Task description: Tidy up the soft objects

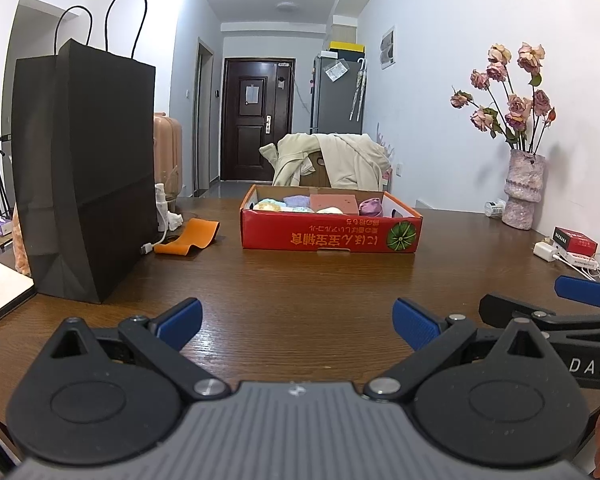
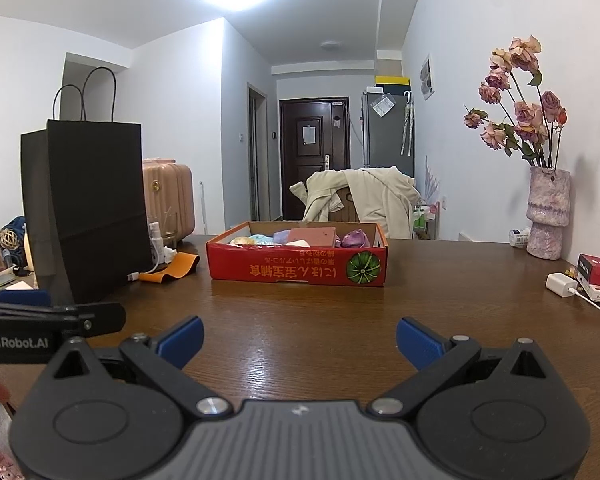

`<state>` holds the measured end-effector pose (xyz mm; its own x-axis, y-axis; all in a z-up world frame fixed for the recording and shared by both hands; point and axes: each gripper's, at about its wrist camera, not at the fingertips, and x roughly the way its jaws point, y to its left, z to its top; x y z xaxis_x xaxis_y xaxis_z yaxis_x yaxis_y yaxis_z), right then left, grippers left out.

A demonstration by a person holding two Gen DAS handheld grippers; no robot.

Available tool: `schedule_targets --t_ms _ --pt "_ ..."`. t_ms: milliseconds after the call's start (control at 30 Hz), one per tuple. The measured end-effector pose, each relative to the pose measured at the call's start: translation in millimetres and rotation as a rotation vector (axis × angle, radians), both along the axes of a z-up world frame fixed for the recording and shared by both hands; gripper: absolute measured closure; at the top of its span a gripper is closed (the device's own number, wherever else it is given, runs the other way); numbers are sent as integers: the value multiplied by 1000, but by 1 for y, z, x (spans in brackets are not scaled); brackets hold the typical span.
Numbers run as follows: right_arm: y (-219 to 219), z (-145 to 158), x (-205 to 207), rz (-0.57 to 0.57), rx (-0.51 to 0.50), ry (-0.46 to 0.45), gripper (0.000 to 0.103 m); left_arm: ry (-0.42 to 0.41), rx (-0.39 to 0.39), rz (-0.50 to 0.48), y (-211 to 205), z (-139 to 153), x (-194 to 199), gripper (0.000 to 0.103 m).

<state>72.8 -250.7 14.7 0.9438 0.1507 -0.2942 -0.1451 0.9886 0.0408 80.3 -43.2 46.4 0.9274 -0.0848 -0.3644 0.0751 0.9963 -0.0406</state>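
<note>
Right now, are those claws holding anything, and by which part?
Nothing is held. The left claw and right claw both stand open over the bare table.

Glossy dark wood on the bench (image 1: 300,280), with light reflections. Matt black paper for the bag (image 1: 84,168). Printed red cardboard box (image 1: 328,234), slightly shiny. Rough, speckled surface on the vase (image 1: 525,188). Ribbed blue pads (image 2: 418,342), matt black plastic arms.
</note>
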Motion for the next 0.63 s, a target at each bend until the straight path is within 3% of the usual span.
schedule_targets --t_ms 633 --pt "0 -1 0 -11 3 -3 0 -7 -15 -1 -1 0 2 0"
